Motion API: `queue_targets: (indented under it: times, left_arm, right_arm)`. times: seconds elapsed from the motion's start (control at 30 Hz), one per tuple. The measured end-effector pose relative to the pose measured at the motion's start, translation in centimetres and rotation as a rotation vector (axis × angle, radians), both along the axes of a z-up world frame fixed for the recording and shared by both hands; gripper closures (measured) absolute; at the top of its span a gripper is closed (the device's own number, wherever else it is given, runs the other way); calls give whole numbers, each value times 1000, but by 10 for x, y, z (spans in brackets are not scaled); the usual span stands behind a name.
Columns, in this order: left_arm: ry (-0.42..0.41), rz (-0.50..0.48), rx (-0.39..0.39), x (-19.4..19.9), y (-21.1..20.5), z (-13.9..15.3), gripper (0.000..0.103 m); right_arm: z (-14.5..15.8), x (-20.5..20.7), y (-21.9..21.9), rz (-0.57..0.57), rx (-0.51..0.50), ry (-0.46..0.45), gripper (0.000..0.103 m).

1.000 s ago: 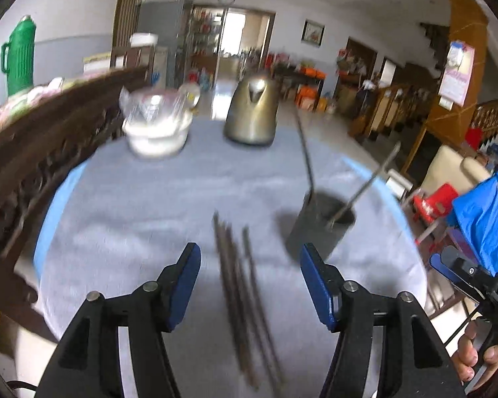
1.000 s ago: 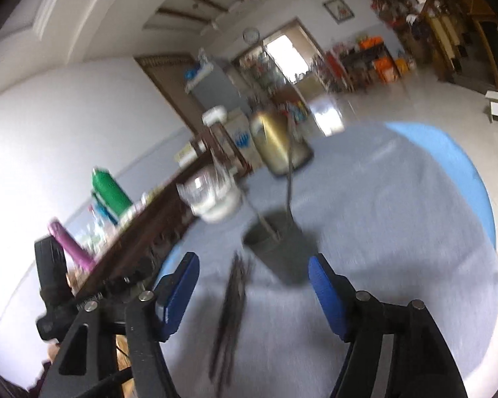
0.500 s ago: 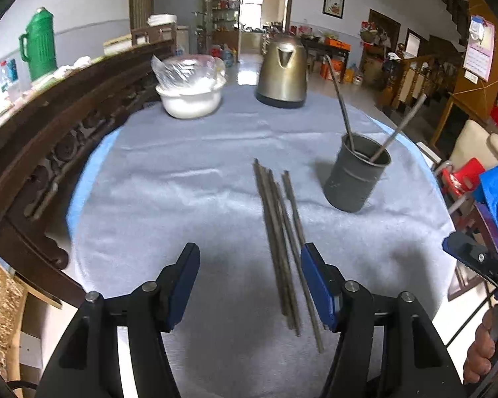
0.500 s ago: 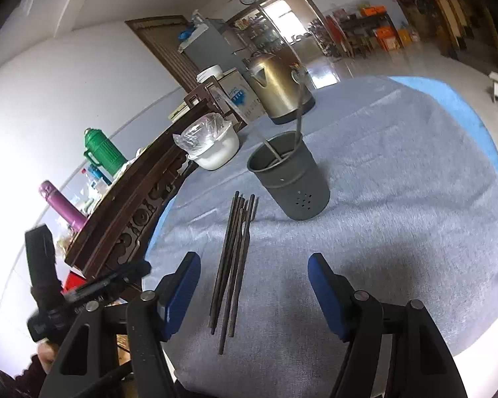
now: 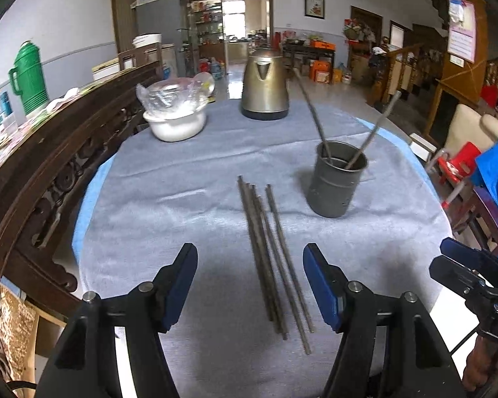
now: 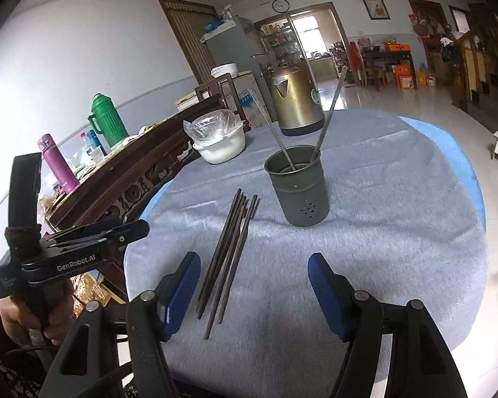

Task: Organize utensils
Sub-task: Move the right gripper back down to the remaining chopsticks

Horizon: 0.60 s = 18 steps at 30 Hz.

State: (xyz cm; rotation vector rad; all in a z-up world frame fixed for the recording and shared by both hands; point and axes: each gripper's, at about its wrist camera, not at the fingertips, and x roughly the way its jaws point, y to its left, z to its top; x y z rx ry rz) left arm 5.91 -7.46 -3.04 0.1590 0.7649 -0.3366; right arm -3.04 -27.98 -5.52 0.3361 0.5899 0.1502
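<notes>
both grippers have pulled back to the table's [image 5: 142, 219] near edge; left gripper [image 5: 250, 278] and right gripper [image 6: 254, 283] hover released, angled down over loose chopsticks [image 5: 269, 252] beside the cup [image 5: 335, 185].

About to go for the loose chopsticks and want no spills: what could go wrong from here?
1. The chopsticks lie bunched side by side, so the open left gripper may pinch several or scatter them.
2. The holder is a light-looking cup with two sticks leaning out; a bump while loading could tip it.
3. The right gripper hovers close by, so both could collide over the same bundle.
</notes>
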Motion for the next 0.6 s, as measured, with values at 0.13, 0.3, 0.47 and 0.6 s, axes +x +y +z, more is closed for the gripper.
queue_targets:
  times: [0.13, 0.3, 0.47, 0.6]
  left_arm:
    - [-7, -19, 3, -2, -2, 1, 36]
    - [-37, 4, -37, -1, 14, 6, 36]
    - [-29, 56, -91, 1, 41, 2, 35]
    - [-30, 128, -118, -2, 70, -2, 35]
  right_arm:
    - [3, -3, -3, -23, 7, 6, 32]
    - [9, 0, 12, -3, -32, 15, 32]
    - [12, 7, 32, 35, -47, 25, 32]
    - [11, 16, 40, 46, -10, 44, 32]
